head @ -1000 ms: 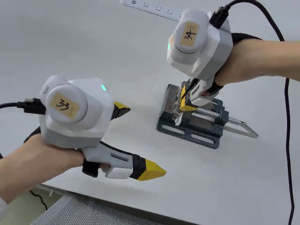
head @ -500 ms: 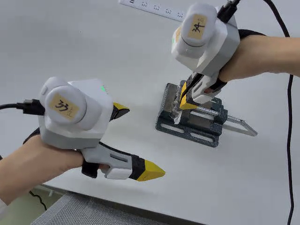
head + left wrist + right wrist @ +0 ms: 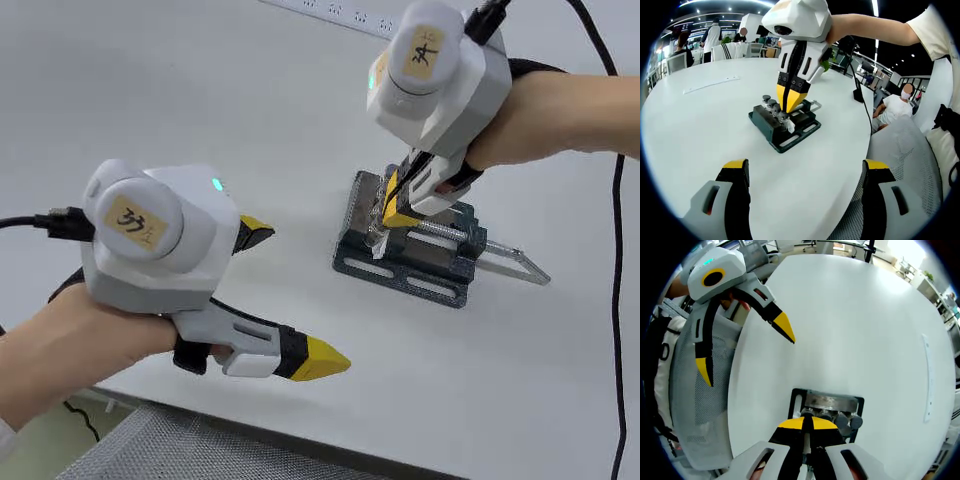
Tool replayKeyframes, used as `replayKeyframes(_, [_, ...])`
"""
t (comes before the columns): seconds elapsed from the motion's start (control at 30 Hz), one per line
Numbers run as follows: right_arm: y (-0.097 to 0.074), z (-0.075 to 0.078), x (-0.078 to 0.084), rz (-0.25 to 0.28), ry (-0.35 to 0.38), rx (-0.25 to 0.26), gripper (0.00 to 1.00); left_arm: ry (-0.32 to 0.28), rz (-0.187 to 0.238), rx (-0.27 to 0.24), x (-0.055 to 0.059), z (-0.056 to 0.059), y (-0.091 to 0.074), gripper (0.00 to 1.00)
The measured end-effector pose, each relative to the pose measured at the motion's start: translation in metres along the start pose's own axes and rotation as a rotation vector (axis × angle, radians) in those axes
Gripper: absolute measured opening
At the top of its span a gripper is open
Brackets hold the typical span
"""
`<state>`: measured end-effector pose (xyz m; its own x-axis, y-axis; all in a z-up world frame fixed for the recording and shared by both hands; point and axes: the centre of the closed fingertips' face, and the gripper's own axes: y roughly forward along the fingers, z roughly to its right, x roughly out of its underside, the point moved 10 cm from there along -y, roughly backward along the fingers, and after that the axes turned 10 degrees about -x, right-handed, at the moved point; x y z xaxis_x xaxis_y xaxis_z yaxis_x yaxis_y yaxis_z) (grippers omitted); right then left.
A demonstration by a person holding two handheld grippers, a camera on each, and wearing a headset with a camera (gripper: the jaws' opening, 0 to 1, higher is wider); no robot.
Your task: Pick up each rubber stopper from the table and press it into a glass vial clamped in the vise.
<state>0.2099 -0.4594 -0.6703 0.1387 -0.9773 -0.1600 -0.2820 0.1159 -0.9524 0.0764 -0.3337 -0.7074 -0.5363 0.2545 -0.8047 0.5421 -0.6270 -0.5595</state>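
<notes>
A dark vise (image 3: 408, 262) stands on the white table (image 3: 200, 120) and clamps a row of glass vials (image 3: 774, 107), several of them capped with grey stoppers (image 3: 849, 421). My right gripper (image 3: 394, 216) points down onto the near end of that row, its yellow-tipped jaws shut. I cannot tell whether a stopper sits between the tips. In its own view the right gripper (image 3: 807, 424) meets just in front of the vise (image 3: 827, 402). My left gripper (image 3: 290, 296) hangs open near the table's front edge, to the left of the vise, with nothing in it.
A white power strip (image 3: 335, 12) lies at the table's far edge. The vise's screw handle (image 3: 515, 262) sticks out to the right. A black cable (image 3: 617, 300) runs down the right side. A mesh chair (image 3: 150, 455) sits below the front edge.
The right gripper's body has lifted and tipped slightly over the vise, while its tips stay at the vial row. The left gripper has hardly moved.
</notes>
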Motion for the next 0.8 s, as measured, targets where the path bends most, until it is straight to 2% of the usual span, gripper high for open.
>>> replayKeyframes(0.1, [0.001, 0.001, -0.003, -0.030, -0.023, -0.001, 0.00, -0.001, 0.003, -0.001, -0.001, 0.000, 0.000, 0.93])
replayKeyframes(0.23, [0.002, 0.003, -0.007, -0.055, -0.015, -0.010, 0.00, -0.005, 0.005, -0.003, -0.001, -0.001, 0.001, 0.93])
replayKeyframes(0.4, [0.002, 0.003, -0.005, -0.051, 0.004, -0.026, 0.00, -0.013, 0.011, -0.003, 0.000, -0.001, 0.002, 0.93])
replayKeyframes(0.43, [0.002, 0.002, -0.005, -0.047, 0.029, -0.024, 0.00, -0.016, 0.011, -0.001, 0.000, -0.001, 0.003, 0.93])
replayKeyframes(0.5, [0.002, 0.002, -0.008, -0.075, -0.018, -0.014, 0.00, -0.014, 0.009, 0.001, 0.000, 0.000, 0.003, 0.93])
replayKeyframes(0.6, [0.003, 0.002, -0.012, -0.103, 0.007, -0.023, 0.00, -0.022, 0.011, 0.001, 0.001, 0.000, 0.004, 0.93])
replayKeyframes(0.67, [0.004, 0.002, -0.013, -0.124, -0.039, -0.023, 0.00, -0.022, 0.012, -0.003, 0.001, -0.002, 0.003, 0.93])
replayKeyframes(0.7, [0.003, 0.003, -0.013, -0.116, -0.008, -0.030, 0.00, -0.027, 0.014, -0.002, 0.001, -0.002, 0.003, 0.93])
replayKeyframes(0.8, [0.003, 0.004, -0.011, -0.108, -0.004, -0.036, 0.00, -0.028, 0.014, -0.009, 0.002, -0.004, 0.002, 0.93])
